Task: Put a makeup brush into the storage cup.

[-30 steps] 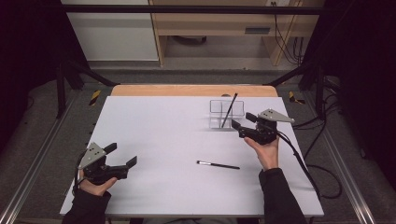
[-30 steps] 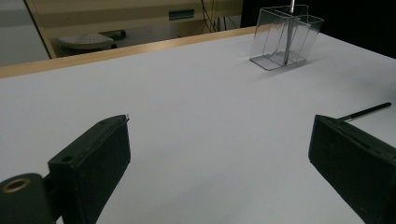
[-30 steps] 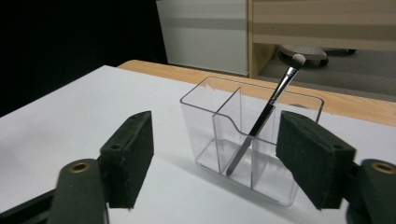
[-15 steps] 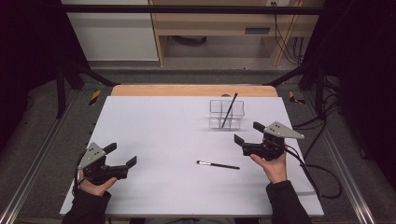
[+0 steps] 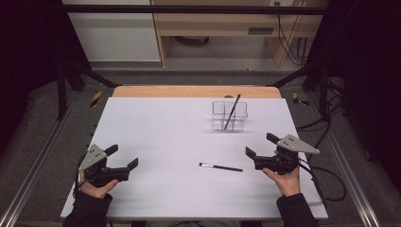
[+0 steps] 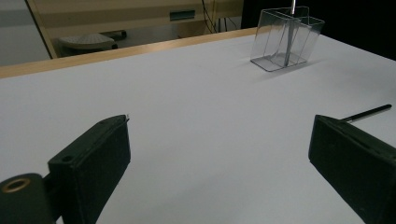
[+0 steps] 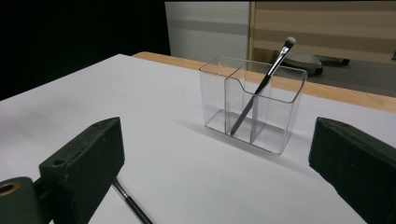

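We find no writing, label, brand, number or sign that can be read in any view. The white bench (image 5: 156, 127) is blank, the clear holder (image 7: 252, 105) carries no print, and the two brushes (image 5: 220, 166) show no lettering we can make out.

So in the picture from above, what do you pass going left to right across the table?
Left gripper → makeup brush lying flat on the table → right gripper. The clear organizer with a second brush standing in it sits farther back, above the lying brush, so it has no clear place in the order.
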A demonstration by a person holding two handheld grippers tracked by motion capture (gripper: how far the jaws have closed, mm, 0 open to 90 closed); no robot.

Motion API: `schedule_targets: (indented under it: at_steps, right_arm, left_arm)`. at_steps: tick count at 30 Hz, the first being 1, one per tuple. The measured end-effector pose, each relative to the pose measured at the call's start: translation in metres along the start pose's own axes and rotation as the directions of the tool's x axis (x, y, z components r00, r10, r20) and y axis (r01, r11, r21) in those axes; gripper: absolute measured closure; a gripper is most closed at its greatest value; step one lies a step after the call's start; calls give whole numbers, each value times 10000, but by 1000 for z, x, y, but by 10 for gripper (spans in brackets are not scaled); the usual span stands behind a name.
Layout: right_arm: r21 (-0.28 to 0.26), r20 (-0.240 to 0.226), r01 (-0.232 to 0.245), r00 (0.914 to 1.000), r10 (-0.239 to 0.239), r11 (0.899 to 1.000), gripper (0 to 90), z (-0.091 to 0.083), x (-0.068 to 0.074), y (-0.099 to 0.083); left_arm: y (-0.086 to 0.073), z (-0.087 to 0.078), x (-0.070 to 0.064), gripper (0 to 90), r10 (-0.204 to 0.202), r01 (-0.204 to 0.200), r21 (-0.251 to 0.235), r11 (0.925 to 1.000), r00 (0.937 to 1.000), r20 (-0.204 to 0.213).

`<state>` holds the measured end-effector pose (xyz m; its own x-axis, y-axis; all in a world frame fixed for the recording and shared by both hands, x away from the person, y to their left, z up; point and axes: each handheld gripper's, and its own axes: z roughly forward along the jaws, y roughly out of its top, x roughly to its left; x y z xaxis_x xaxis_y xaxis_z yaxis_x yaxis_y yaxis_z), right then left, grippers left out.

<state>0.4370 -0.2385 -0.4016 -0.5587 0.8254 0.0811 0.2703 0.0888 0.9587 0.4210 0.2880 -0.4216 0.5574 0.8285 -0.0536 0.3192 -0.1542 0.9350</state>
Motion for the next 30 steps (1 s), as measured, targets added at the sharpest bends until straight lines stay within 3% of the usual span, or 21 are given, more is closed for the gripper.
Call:
schedule_targets:
  at_steps: [13, 30]
  right_arm:
    - [190, 58, -161, 9999, 160, 9997, 33, -11, -3, -19]
    - [222, -83, -79, 9999, 81, 9997, 41, -18, -2, -19]
  left_arm:
    - [0, -1, 1, 51, -47, 46, -79, 10000, 10000, -35]
    - [0, -1, 2, 51, -68, 67, -87, 9999, 9999, -83]
